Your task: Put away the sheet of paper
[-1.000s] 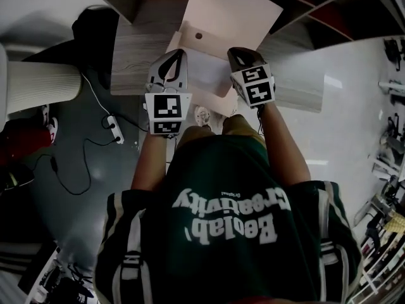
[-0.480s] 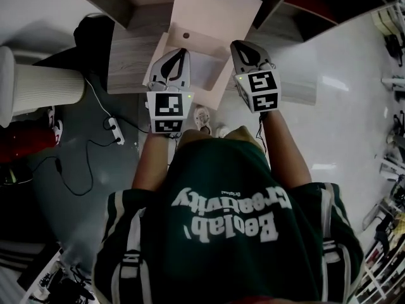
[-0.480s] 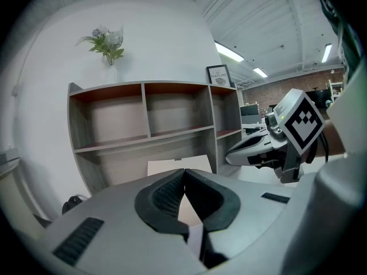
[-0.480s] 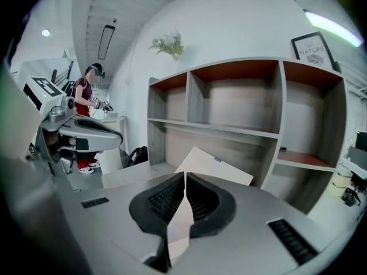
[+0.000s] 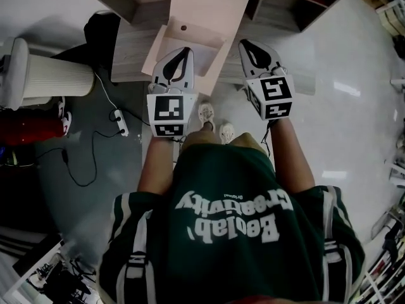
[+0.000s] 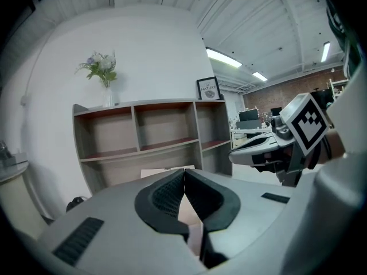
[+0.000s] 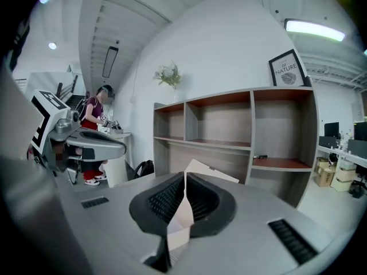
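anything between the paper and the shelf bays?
Nothing visible. The left hand-held gripper and the right hand-held gripper both pinch the sheet of paper above the tabletop; the open shelf stands straight ahead with clear air between.

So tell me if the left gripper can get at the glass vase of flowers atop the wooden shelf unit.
Probably not yet: the left gripper is shut on the pale sheet of paper, shared with the right gripper, and the glass vase of flowers stands some way ahead.

head: overhead, steeply down | gripper views: close behind own jaws, facing shelf unit (image 6: 149,136) | shared: shelf unit
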### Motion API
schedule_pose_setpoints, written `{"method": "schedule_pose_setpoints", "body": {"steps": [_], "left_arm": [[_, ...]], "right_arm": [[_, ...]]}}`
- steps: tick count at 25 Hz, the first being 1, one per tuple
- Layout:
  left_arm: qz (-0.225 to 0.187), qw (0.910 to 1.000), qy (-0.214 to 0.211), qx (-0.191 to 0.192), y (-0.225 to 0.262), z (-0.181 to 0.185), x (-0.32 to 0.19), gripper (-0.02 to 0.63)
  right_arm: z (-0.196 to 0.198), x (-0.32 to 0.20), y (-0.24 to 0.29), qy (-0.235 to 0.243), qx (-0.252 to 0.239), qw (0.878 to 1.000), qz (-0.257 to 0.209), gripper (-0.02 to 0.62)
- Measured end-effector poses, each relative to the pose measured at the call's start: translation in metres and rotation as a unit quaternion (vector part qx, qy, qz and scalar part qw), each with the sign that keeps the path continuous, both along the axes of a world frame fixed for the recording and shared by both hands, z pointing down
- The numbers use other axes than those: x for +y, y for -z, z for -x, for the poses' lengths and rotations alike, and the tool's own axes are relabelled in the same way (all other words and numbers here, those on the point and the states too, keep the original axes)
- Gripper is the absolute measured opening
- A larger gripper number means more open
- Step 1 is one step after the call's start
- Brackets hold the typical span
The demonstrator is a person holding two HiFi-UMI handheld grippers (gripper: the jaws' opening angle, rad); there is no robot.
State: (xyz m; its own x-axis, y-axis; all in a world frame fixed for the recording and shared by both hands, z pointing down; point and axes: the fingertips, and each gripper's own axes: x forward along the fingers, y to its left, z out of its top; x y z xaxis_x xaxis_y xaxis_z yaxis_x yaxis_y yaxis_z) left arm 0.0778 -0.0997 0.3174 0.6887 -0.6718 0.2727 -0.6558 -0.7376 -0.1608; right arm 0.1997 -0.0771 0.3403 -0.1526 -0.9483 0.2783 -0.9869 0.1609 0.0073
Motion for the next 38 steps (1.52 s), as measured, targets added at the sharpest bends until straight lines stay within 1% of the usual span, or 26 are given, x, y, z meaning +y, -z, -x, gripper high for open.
{"method": "schedule_pose_setpoints", "body": {"steps": [6, 12, 19, 25, 33, 38], "left_arm": [[-0.019, 0.9996, 0.01, 0.017, 0.017, 0.002, 0.031, 0.018], [-0.023, 0.9993, 0.01, 0.027, 0.023, 0.003, 0.052, 0.018], [-0.033, 0.9992, 0.002, 0.022, 0.029, 0.002, 0.056, 0.018], [-0.036, 0.9991, 0.001, 0.023, 0.031, 0.005, 0.055, 0.018], [-0.036, 0.9989, 0.015, 0.028, 0.029, 0.012, 0.051, 0.018], [-0.039, 0.9987, 0.012, 0.03, 0.032, 0.015, 0.055, 0.018]], "right_arm": [[-0.005, 0.033, 0.011, 0.0, -0.003, 1.0, -0.028, 0.037], [-0.005, 0.057, 0.022, 0.002, 0.005, 0.999, -0.042, 0.037], [-0.003, 0.061, 0.032, -0.006, 0.016, 0.999, -0.049, 0.036], [-0.003, 0.06, 0.044, -0.017, 0.018, 0.997, -0.071, 0.034], [-0.004, 0.061, 0.043, -0.025, 0.025, 0.996, -0.076, 0.034], [0.006, 0.065, 0.048, -0.021, 0.031, 0.996, -0.084, 0.034]]}}
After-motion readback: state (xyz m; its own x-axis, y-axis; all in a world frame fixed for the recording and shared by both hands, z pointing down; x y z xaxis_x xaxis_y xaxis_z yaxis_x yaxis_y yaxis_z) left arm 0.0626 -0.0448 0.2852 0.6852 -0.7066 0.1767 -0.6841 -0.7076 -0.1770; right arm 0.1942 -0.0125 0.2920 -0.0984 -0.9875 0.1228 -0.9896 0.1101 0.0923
